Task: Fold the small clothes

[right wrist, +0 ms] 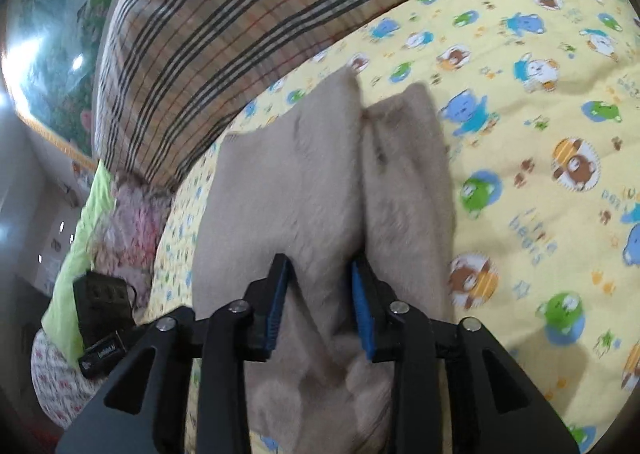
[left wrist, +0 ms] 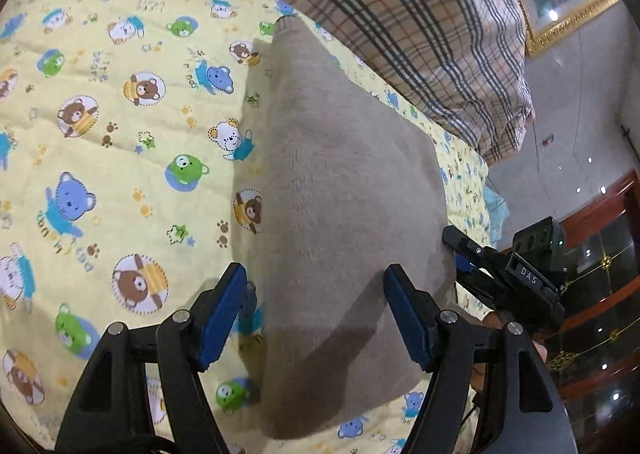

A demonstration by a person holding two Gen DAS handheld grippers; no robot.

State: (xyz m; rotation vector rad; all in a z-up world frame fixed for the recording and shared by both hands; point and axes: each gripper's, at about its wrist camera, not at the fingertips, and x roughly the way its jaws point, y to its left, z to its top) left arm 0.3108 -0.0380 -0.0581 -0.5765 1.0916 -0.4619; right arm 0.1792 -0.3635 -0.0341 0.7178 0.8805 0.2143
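Left claw (left wrist: 316,314): jaws wide, blue pads (left wrist: 222,318) apart, nothing between them gripped. It hangs over the near end of the beige cloth (left wrist: 344,189), lower centre of the left wrist view. Can't tell if the pads touch the fabric.

Cloth lies on the yellow bear-print sheet (left wrist: 100,133) of the bed, running from lower centre up to a corner at upper centre. Its right edge sits near the sheet's edge.

Right claw (right wrist: 320,306): jaws narrow, clamped on a bunched fold of the cloth (right wrist: 288,189), lower centre of the right wrist view. The fabric is raised into two lobes with a crease between them, running up to frame centre. View is motion-blurred.

Right claw also shows in the left view, right edge (left wrist: 460,242), at the cloth's right side.

Plaid quilt (right wrist: 208,37) fills upper left of the right view, beyond the cloth. Sheet (right wrist: 540,133) takes the right half.
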